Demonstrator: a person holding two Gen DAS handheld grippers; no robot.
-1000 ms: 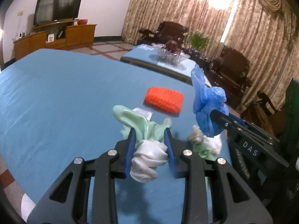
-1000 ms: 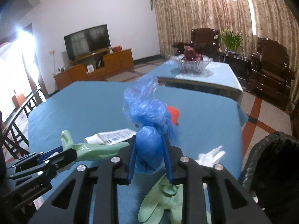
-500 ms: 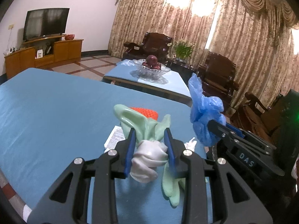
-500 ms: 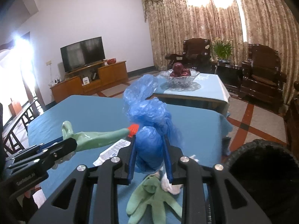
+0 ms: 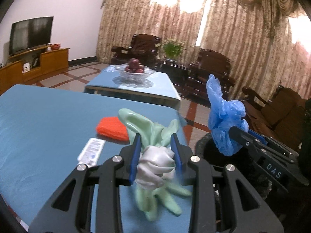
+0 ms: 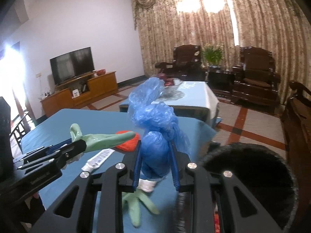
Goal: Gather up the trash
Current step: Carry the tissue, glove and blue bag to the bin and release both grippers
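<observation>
We are in a sitting room with patterned curtains, dark wooden armchairs and a television on a low cabinet; in front of us lies a blue-covered counter (image 5: 38,120). From the left wrist view, our left tool (image 5: 155,151) is pinching a bundle of pale green and white gloves (image 5: 155,149), lifted off the cloth, with limp green glove ends dangling below the fingers toward 6 o'clock. At 3 o'clock, our right tool (image 6: 155,155) is pressed onto a knotted blue plastic bag (image 6: 155,136), its loose top standing up toward 12 o'clock. The black-lined trash bin (image 6: 252,167) sits off the counter's edge, at 3 to 4 o'clock in the right wrist view, its mouth just beside the right tool.

On the counter, an orange scrubber (image 5: 111,128) lies at 10 o'clock from the left tool, and a white tube (image 5: 91,151) at 9 o'clock, both apart from either tool. Another green glove (image 6: 138,203) appears to lie at 6 o'clock under the right tool.

We judge all this trash light, soft and slippery. The gloves stretch and can slide out, so the bunched middle is the place to hold. The bag compresses, so the firm lump below the knot is best. Trailing ends could catch the bin rim.
</observation>
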